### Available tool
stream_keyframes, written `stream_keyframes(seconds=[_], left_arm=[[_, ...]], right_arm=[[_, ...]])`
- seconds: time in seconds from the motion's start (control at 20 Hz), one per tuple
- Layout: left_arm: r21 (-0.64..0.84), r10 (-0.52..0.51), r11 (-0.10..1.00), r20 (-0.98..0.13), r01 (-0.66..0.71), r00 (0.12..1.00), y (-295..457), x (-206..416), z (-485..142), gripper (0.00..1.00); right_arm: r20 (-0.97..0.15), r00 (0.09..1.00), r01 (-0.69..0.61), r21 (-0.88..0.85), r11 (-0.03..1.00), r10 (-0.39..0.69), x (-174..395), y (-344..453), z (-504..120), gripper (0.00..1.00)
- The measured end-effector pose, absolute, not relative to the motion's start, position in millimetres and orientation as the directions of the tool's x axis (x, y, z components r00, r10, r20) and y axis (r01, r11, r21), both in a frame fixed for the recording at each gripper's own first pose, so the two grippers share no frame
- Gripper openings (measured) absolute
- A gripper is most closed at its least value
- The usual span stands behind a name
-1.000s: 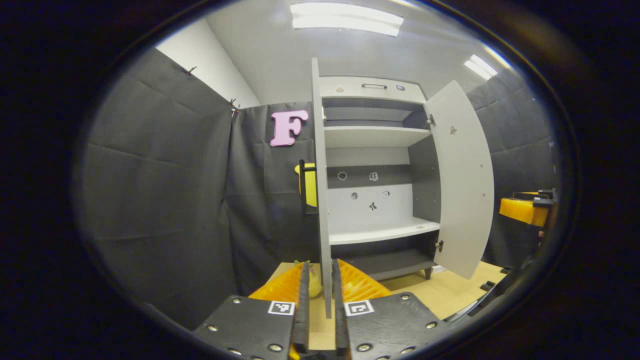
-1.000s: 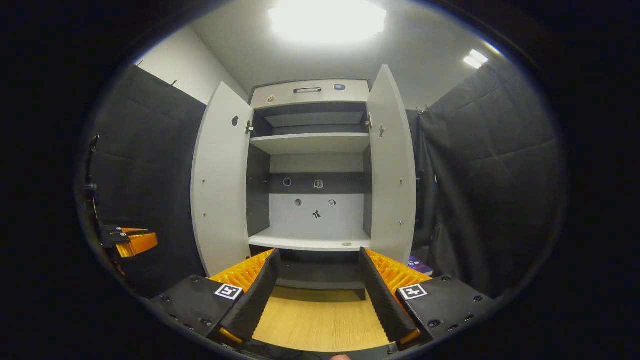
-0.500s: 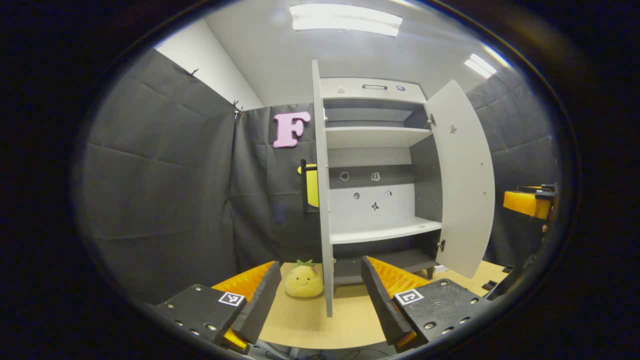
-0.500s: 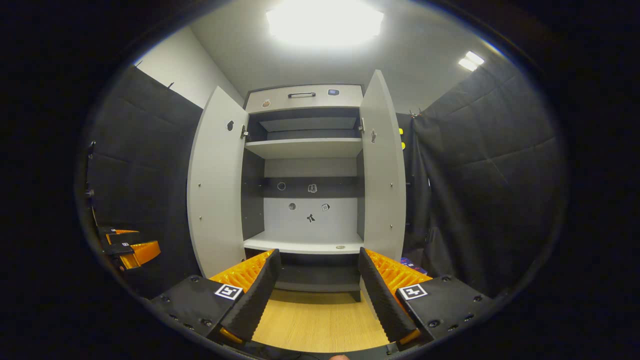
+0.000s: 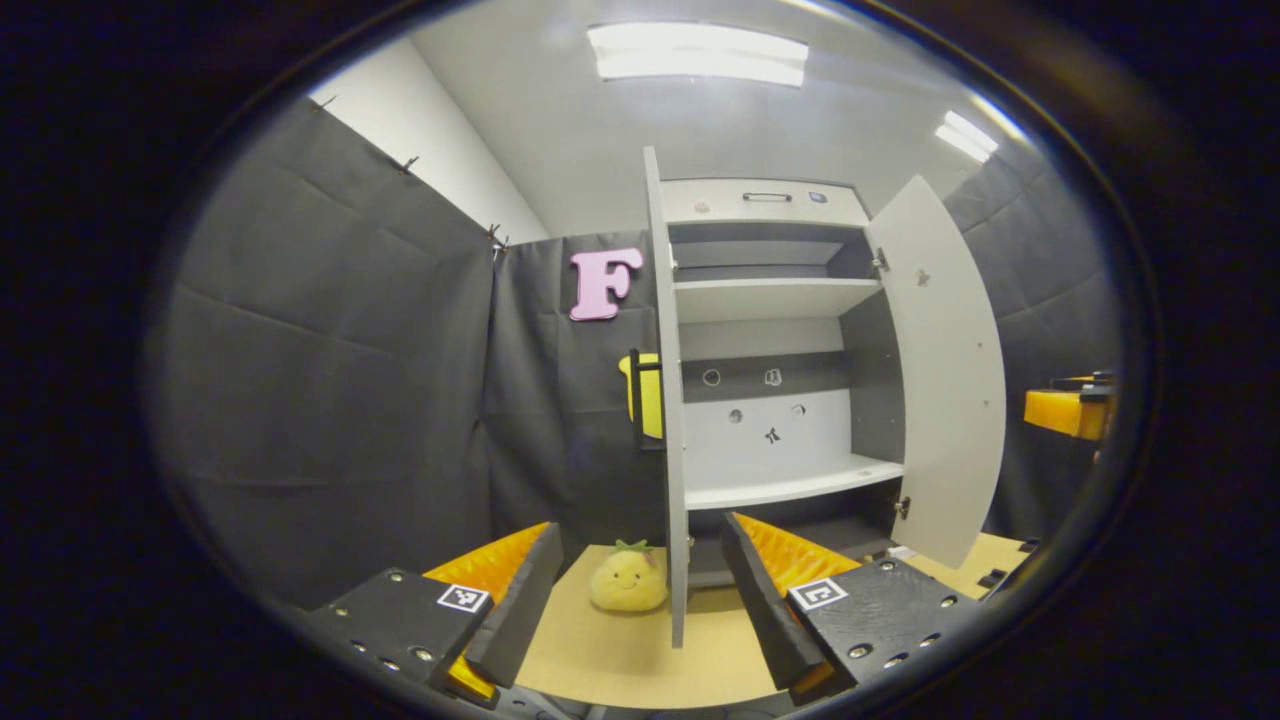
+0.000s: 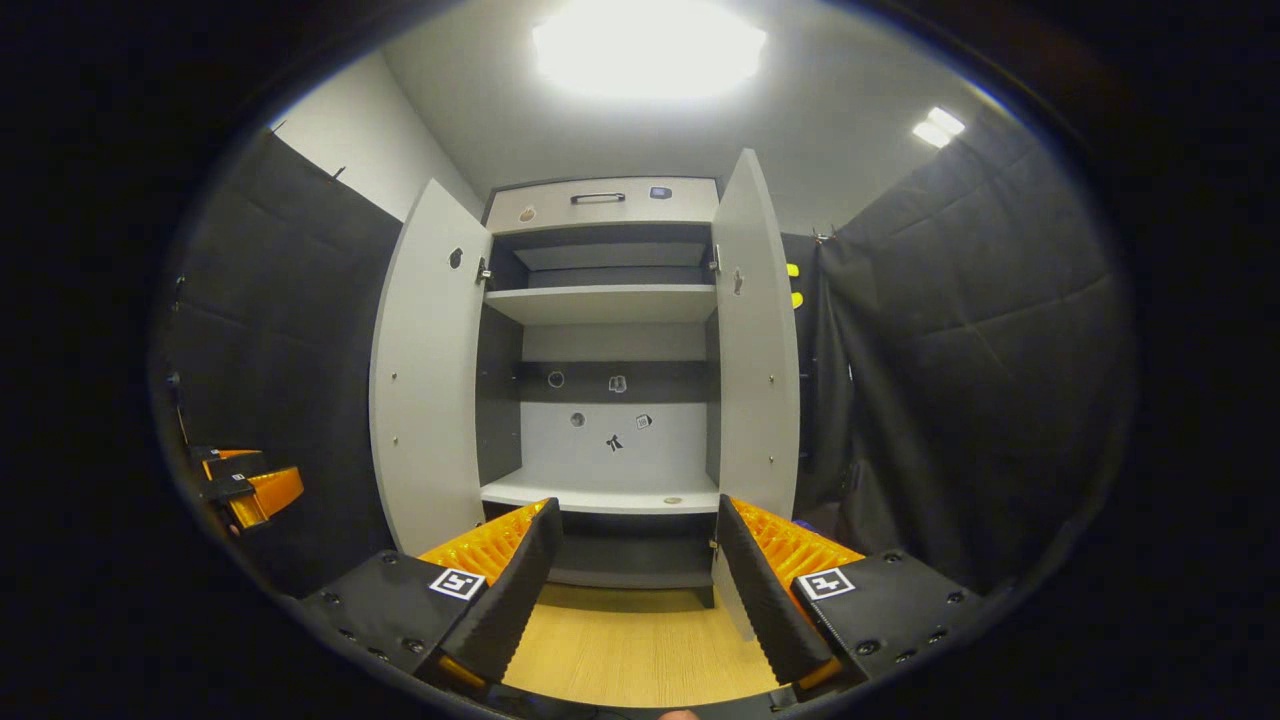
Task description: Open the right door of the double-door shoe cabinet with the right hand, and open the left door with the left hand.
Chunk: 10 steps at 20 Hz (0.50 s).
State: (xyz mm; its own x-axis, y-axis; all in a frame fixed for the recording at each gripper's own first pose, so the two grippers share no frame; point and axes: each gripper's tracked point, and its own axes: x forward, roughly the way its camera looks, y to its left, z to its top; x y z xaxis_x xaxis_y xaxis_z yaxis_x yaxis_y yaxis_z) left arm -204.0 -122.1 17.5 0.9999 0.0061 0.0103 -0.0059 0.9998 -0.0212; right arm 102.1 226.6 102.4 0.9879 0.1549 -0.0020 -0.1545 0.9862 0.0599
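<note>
Both doors stand open, so we judge the task essentially done; nothing looks left but to draw the hands away.

In the right gripper view, the shoe cabinet faces us square on at the far side of the wooden table. Its left door is swung wide to the left and its right door is swung out toward us on the right. The right gripper hangs in front of the cabinet's lower part, fingers spread apart and touching nothing. Far left in this view sits the left gripper, off beside the left door.

In the left gripper view, the left gripper has its fingers wide apart, with the left door seen edge-on between them but farther off; we see no contact with either finger. The right door shows its inner face at the right.

Cabinet contents: the upper shelf looks bare. The lower shelf carries one small round mark or disc, too small to identify. The bottom compartment is dark; we cannot tell what it holds. Small stickers dot the back panel.

A yellow plush toy sits on the table just left of the left door's lower edge.
</note>
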Motion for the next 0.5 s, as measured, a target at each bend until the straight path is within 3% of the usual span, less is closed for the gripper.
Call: stream_keyframes(seconds=[0.5], left_arm=[[0.004, -0.016, 1.0, 0.017, 0.016, 1.0, -123.3, -205.6, 17.4, 0.92]], right_arm=[[0.003, 0.991, -0.133, 0.056, 0.989, 0.133, 99.5, 222.3, 102.3, 0.97]])
